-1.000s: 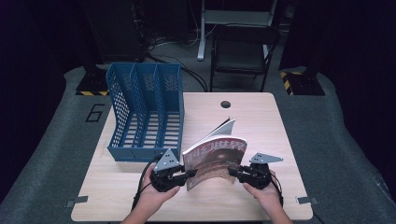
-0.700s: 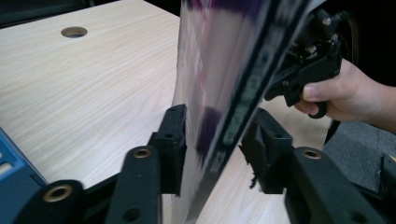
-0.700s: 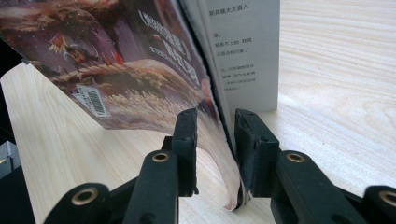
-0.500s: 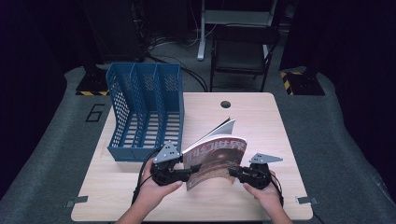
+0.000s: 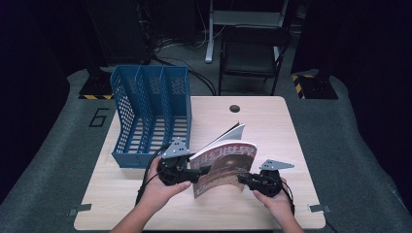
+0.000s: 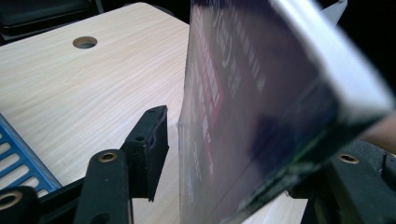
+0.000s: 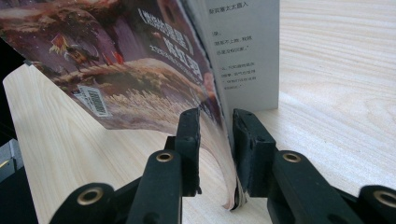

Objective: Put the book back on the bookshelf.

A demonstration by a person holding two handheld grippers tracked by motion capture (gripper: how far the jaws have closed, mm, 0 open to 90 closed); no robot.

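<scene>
My right gripper [image 7: 215, 126] has its jaws narrow on the lower edge of the magazine [image 5: 223, 165] — cover and pages bend between them. My left gripper [image 6: 233, 154] stands wide, one jaw clear of the cover, the magazine's other edge between the jaws. The magazine stands raised over the near part of the wooden table [image 5: 272, 121], just right of the blue file rack [image 5: 145, 111].

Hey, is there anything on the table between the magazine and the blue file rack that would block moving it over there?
Nothing visible does. The magazine is held up between the left gripper and right gripper, and the stretch of table toward the blue file rack is bare.
</scene>
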